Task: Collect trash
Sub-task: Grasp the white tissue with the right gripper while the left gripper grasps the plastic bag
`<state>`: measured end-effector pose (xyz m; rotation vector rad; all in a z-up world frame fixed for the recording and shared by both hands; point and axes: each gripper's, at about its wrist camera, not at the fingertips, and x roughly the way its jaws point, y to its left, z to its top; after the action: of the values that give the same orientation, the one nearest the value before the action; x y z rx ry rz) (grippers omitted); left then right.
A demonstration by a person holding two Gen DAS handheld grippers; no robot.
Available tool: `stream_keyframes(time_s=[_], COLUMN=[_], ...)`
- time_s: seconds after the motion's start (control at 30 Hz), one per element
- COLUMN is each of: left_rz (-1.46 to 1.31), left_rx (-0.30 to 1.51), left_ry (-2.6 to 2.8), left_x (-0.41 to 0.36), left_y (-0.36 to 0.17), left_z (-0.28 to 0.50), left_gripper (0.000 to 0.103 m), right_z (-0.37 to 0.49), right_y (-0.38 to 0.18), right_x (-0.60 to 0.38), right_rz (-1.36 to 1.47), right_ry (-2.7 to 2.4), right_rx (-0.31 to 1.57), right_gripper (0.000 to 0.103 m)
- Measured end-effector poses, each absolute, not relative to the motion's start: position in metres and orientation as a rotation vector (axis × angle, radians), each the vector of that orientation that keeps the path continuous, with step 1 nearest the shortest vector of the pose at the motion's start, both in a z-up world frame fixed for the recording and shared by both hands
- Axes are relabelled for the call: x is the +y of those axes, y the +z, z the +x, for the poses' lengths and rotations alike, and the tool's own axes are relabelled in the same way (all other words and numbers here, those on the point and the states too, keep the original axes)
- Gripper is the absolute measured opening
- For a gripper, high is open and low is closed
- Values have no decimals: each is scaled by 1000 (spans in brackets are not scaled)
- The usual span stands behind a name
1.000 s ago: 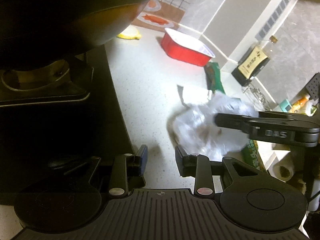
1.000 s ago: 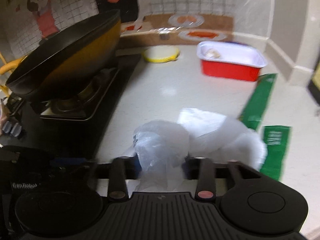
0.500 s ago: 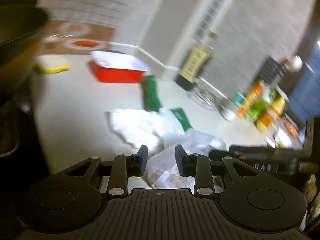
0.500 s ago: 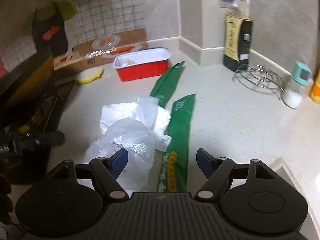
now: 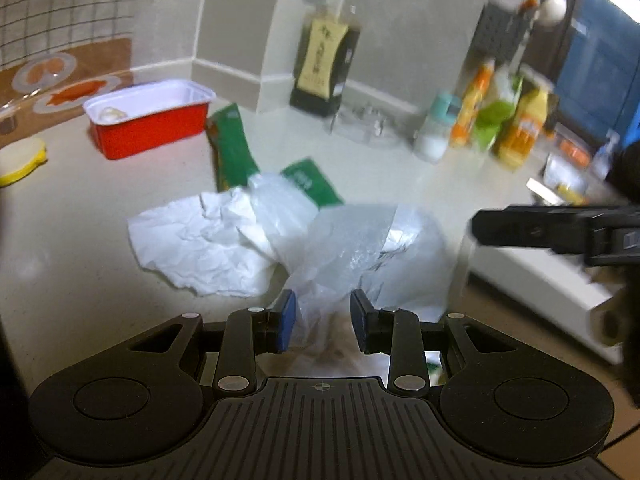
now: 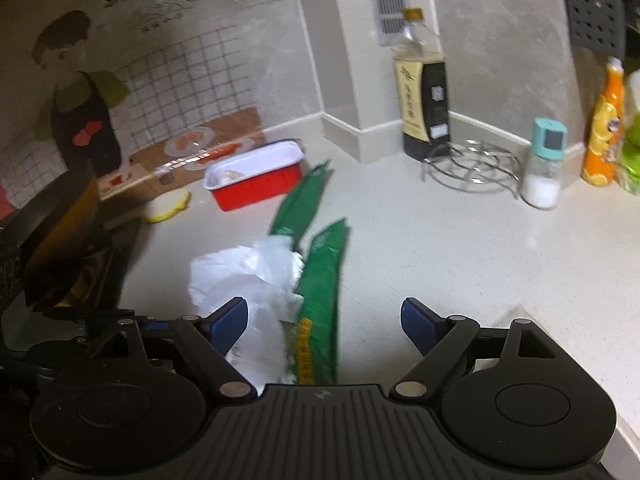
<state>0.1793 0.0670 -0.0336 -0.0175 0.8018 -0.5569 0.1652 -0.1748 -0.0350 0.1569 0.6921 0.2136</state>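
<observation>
My right tool (image 6: pixel 324 320) stands wide apart, holding nothing, above the counter (image 6: pixel 460 248). Below it lie a clear plastic bag (image 6: pixel 256 280) on crumpled white paper and two green wrappers (image 6: pixel 320 276), with a red tray (image 6: pixel 256 184) farther back.

Clear plastic bag (image 5: pixel 360 240) is seen crumpled on the counter, its near end bunched up betw. the left gripper (image 5: pixel 322 322) pads; contact w/ pads can't be told. Crumpled white paper (image 5: pixel 200 248) is spread flat just left of the bag, partly tucked under it. Two green wrappers (image 6: pixel 320 276) are laid long and flat beside each other, near ends touching the bag/paper pile, far one (image 6: pixel 302 200) angled toward the red tray (image 6: pixel 256 186). Tray is upright, white inside, w/ a small scrap in it. Yellow-rimmed lid (image 6: pixel 166 206) is lying flat left of tray.
</observation>
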Motion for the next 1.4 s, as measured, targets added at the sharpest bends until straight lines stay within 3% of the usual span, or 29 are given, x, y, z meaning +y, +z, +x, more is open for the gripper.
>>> stream_keyframes(time_s=[0.17,0.33,0.43,0.57,0.93,1.1,1.4], left_rz=[49,-5,-210,-166,-214,-243,-286], left_rx=[844,856,922,810,733,748,741], left_ry=[-506,-552,-622,-462,-108,-43,-49], left_x=[51,53,68,91,194,211,218], left_y=[-49,-54,-62,-46,-19,-19,-24], left_z=[186,185,188,167,102,97,91], left_gripper=[39,36,23,15,15,15,15], right_z=[163,162,164,175,232,258,290], right_y=[-45,-49,-48,-47,-70,-86,-112], right_x=[-175,-169,-166,-158,-89,-36,-22], right_rz=[143,105,98,71,63,-76,-24], right_ry=[193,169,153,149,326,350,337], right_rx=[720,710,681,658,751,749,901], right_gripper=[85,86,87,95,97,97,99])
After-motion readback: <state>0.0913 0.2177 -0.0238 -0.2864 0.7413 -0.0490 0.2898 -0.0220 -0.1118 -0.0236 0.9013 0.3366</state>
